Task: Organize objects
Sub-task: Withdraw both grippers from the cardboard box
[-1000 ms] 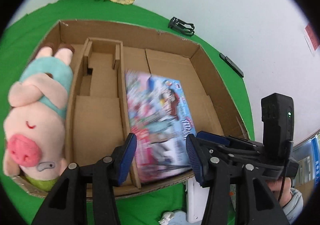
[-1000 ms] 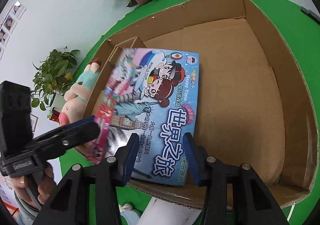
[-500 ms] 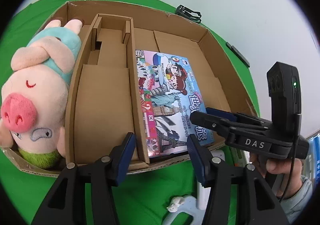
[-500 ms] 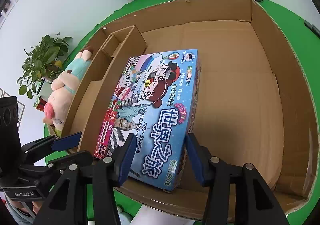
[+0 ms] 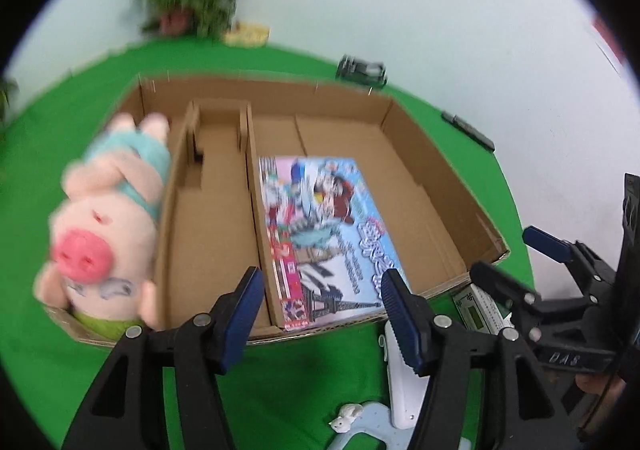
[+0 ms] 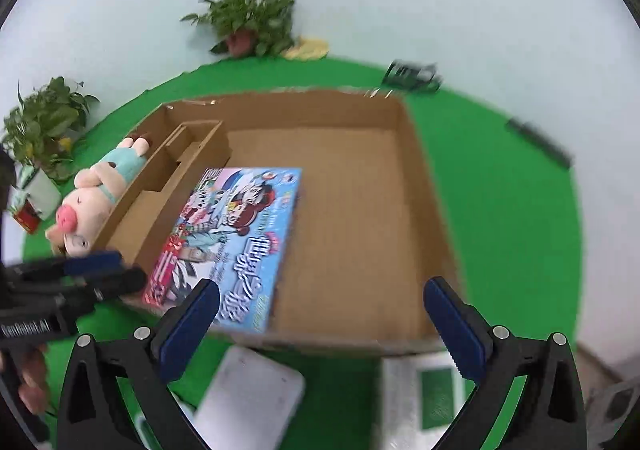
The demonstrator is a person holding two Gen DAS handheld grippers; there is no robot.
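Note:
A colourful game box (image 5: 324, 234) lies flat in the big compartment of the cardboard box (image 5: 436, 185), against the divider; it also shows in the right wrist view (image 6: 236, 238). A pink plush pig (image 5: 108, 226) lies in the leftmost compartment (image 6: 96, 193). My left gripper (image 5: 322, 314) is open and empty, hovering over the box's near edge. My right gripper (image 6: 320, 322) is wide open and empty, above the near wall of the cardboard box (image 6: 428, 209).
On the green table in front of the box lie a white flat device (image 6: 252, 398), a white calculator-like item (image 6: 424, 398) and a small white figurine (image 5: 346, 416). Potted plants (image 6: 248, 21) and a black clip (image 6: 412, 75) stand at the far edge.
Both grippers have pulled back and up from the box. The right gripper let go of the game box and opened wide; the game box now lies flat inside.

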